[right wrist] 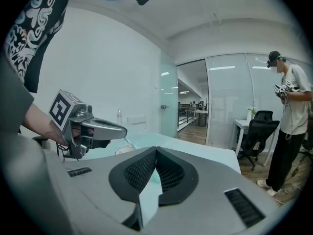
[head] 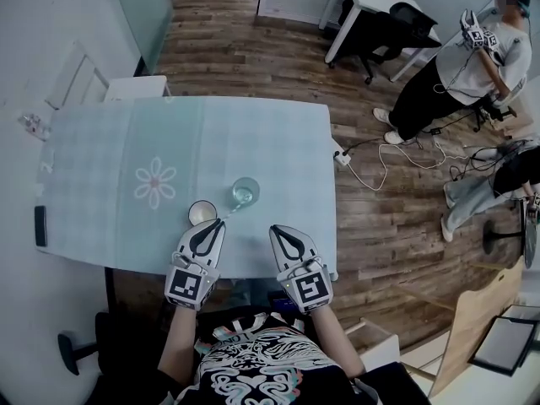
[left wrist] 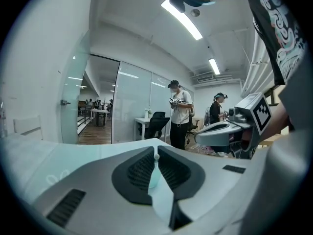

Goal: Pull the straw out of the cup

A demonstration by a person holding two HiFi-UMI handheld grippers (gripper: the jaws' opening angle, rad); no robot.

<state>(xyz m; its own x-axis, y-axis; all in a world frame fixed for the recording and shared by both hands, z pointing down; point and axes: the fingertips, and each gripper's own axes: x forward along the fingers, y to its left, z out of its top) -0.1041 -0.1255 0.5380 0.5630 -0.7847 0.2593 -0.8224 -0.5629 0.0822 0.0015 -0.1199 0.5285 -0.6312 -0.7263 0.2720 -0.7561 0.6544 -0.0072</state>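
At the near edge of the table (head: 278, 142), the two grippers lie side by side, pointing away from the person. Right gripper (head: 274, 229): jaws pressed together with nothing between them, idle. Left gripper (head: 219, 224): jaws closed on the thin pale straw (head: 230, 213), whose end shows between the pads in the left gripper view. Just left of this gripper's tip stands a small white bowl (head: 202, 213), apparently empty. From the grip the straw slants forward and right to the near rim of the clear glass cup (head: 245, 191); whether its far end sits inside the cup or just clear of it cannot be told. Judged state of the task: grasp made, withdrawal partway or nearly complete (carrying the straw fully away remains). Apart from the straw, the cup's contents are indeterminate.
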